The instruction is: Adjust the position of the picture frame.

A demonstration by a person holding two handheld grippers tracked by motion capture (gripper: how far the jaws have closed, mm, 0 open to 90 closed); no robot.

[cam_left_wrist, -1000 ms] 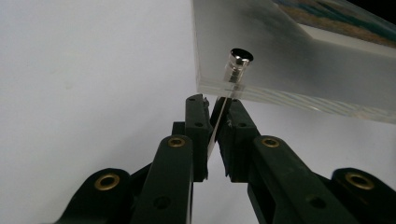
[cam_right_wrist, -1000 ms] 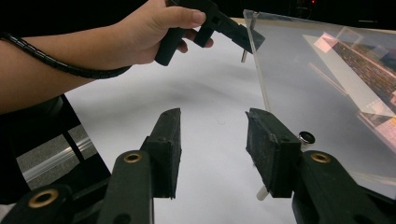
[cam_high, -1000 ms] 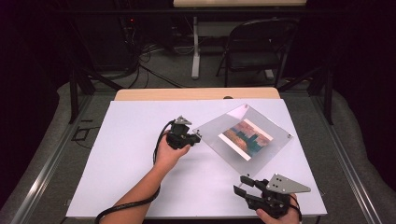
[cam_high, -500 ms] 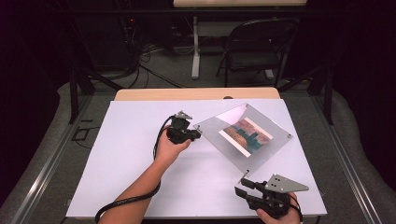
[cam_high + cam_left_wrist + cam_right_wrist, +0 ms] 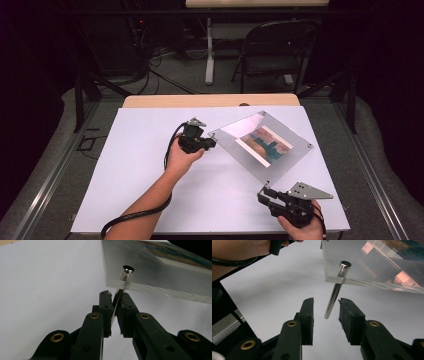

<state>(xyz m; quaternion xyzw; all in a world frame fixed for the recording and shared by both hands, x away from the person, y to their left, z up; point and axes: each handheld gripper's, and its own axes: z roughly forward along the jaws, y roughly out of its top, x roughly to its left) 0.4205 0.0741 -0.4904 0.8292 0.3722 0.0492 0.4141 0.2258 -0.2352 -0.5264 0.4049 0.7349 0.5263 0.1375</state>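
Observation:
A clear acrylic picture frame with a colourful print lies at the right middle of the white table. Metal pins stick through its corners. My left gripper is shut on the thin pin under the frame's left corner, and the frame's edge sits just above its jaws. My right gripper is at the frame's near corner. Its jaws have just been closing and stand either side of that corner's pin, a small gap showing on each side in the right gripper view.
The left gripper's black cable trails back along the forearm to the table's front edge. The right hand sits close to the front right corner of the table. A wooden strip borders the far edge, with a folding chair beyond.
The right gripper's jaws have drawn closer together around the near corner's pin. The left hand and the frame have barely shifted.

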